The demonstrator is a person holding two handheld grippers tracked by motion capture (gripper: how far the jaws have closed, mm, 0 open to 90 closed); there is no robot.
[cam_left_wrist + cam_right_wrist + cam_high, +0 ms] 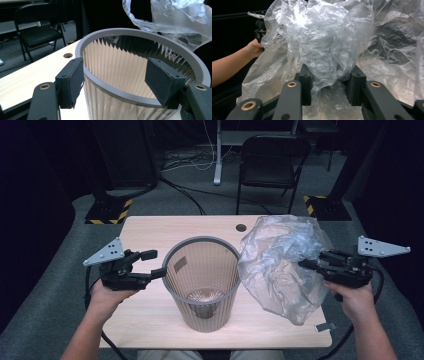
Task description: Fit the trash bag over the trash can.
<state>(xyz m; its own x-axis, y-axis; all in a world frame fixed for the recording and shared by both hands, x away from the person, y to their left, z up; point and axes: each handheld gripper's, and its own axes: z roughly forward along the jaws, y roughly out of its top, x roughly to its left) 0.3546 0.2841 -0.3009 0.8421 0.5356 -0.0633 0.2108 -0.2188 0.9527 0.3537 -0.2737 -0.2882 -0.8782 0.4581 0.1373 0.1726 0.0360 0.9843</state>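
A grey ribbed wastebasket [205,317] stands upright in the middle of the wooden table [145,230]. My left gripper [155,263] is open at its left rim. In the left gripper view the jaws [116,82] sit on either side of the near rim [120,32] without pressing it. A crumpled clear plastic bag [280,255] hangs to the right of the basket, partly resting on the table. My right gripper [306,264] is shut on a bunch of this bag [324,37], pinched between its pads [329,85]. The bag [180,17] rises beyond the basket's far rim.
A black folding chair [270,162] stands behind the table. Two stand bases with yellow-black stripes [107,212] [320,207] flank the far corners. The tabletop has a round cable hole [241,227] at the back and a small grey scrap [325,326] near the front right corner.
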